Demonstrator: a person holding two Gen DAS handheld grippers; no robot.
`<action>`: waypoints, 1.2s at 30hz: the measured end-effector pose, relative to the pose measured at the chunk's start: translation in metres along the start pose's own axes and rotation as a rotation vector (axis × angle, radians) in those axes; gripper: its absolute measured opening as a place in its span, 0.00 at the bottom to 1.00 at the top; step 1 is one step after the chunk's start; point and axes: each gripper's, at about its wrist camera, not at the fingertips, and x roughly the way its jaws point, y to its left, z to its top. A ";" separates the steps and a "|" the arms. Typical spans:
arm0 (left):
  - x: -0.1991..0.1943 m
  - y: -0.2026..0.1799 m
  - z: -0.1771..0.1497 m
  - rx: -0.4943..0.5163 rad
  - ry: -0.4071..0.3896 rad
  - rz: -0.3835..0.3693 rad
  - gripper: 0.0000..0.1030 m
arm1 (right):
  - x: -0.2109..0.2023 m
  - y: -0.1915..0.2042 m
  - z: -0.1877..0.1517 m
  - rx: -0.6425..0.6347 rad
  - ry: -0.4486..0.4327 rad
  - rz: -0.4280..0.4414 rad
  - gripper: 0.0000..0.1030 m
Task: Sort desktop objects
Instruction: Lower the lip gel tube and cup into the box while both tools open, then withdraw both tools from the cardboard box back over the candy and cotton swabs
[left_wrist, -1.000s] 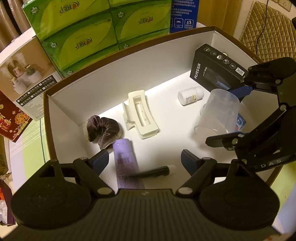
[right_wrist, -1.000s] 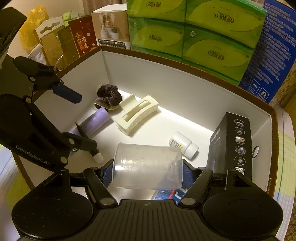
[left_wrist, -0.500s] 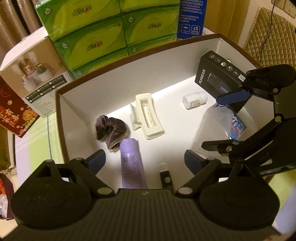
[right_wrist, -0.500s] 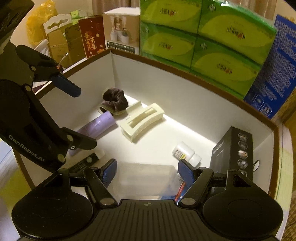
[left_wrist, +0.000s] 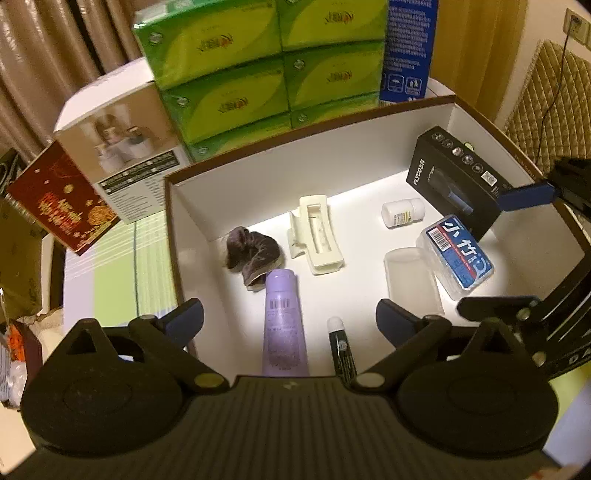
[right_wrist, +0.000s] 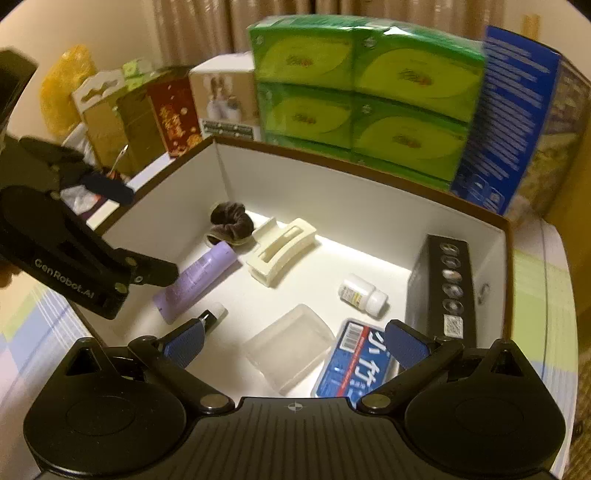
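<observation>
Translucent cup (right_wrist: 291, 347) lying in box (right_wrist: 332, 192), below empty spread right gripper (right_wrist: 295, 341)

Cup (left_wrist: 412, 278) lies in box (left_wrist: 258, 173), beside floss case (left_wrist: 458, 254).

Table (left_wrist: 114, 280), striped cloth, crowded.
On it: open white box (left_wrist: 258, 173); green tissue packs (left_wrist: 258, 74), blue carton (left_wrist: 406, 48), photo box (left_wrist: 122, 147) and red box (left_wrist: 59, 203) behind and beside it.
</observation>
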 end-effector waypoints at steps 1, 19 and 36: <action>-0.004 0.001 -0.002 -0.012 0.000 0.000 0.96 | -0.004 0.000 0.000 0.010 -0.001 -0.001 0.98; -0.075 0.005 -0.039 -0.117 -0.053 0.046 0.96 | -0.064 0.004 -0.025 0.168 -0.054 -0.055 0.98; -0.125 -0.004 -0.095 -0.178 -0.070 0.075 0.96 | -0.117 0.042 -0.057 0.213 -0.101 -0.060 0.98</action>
